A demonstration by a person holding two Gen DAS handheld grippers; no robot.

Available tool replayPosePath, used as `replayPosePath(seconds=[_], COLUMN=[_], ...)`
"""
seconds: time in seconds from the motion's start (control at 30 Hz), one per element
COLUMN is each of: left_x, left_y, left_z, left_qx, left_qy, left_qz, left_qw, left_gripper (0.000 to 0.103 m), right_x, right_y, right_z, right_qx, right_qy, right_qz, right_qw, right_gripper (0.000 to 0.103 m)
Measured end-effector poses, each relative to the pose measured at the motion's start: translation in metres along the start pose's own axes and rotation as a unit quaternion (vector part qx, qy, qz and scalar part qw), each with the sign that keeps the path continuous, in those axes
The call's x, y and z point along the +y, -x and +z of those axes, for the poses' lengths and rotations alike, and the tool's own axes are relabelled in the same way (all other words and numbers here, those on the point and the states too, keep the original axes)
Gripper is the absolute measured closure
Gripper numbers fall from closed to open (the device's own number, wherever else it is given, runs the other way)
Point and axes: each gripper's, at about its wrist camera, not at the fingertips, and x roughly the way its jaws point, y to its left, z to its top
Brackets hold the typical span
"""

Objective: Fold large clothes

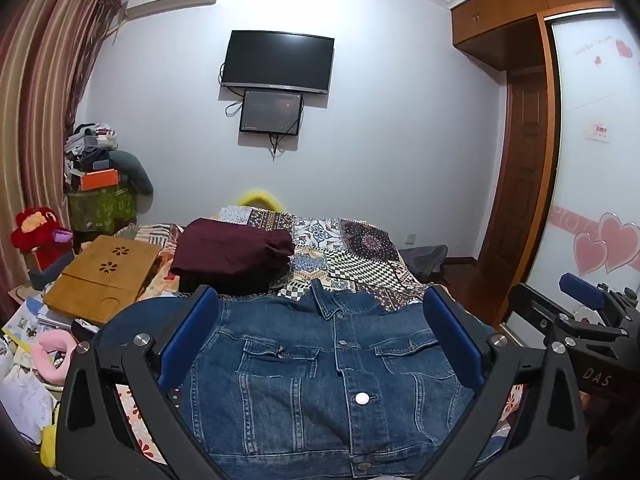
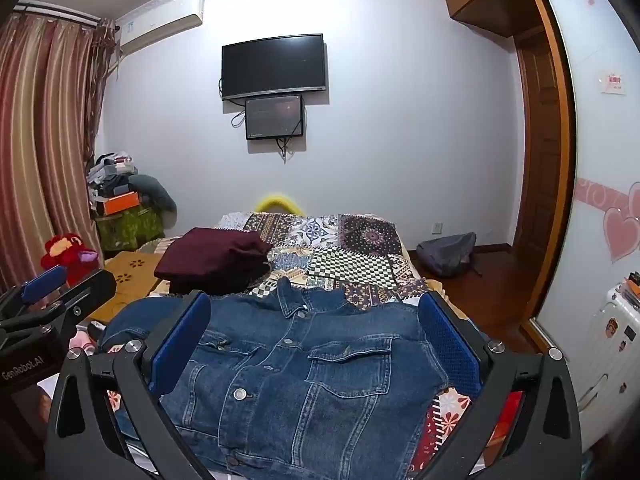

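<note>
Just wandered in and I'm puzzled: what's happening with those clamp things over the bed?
A person holds two hand-held grippers above a denim jacket lying front-up and buttoned on the patchwork bedspread. The left gripper and right gripper are both open, their blue fingers spread wide, gripping nothing. The jacket is not folded yet. A folded maroon garment already sits further up the bed.

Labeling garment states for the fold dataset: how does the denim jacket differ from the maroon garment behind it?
The denim jacket is blue and lies spread open, front up, with collar, pockets and buttons showing; the maroon garment is dark red, already folded into a compact stack with no details visible. The jacket lies nearer, between the open fingers of both grippers; the maroon one sits farther back, to the left. Both rest on the patchwork bedspread.
</note>
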Motion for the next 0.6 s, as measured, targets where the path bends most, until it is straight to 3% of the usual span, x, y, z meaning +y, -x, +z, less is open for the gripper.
replayPosePath(seconds=[0.6], left_x=[0.0066], left_y=[-0.0035], left_z=[-0.0029], left_qx=[0.002], left_qy=[0.004], left_qz=[0.000], left_qw=[1.0000], left_gripper=[0.000], right_x=[0.0010], right_y=[-0.0021], right_z=[0.0011], right_qx=[0.005], right_qy=[0.004], right_qz=[-0.001], right_qw=[1.000], right_gripper=[0.000])
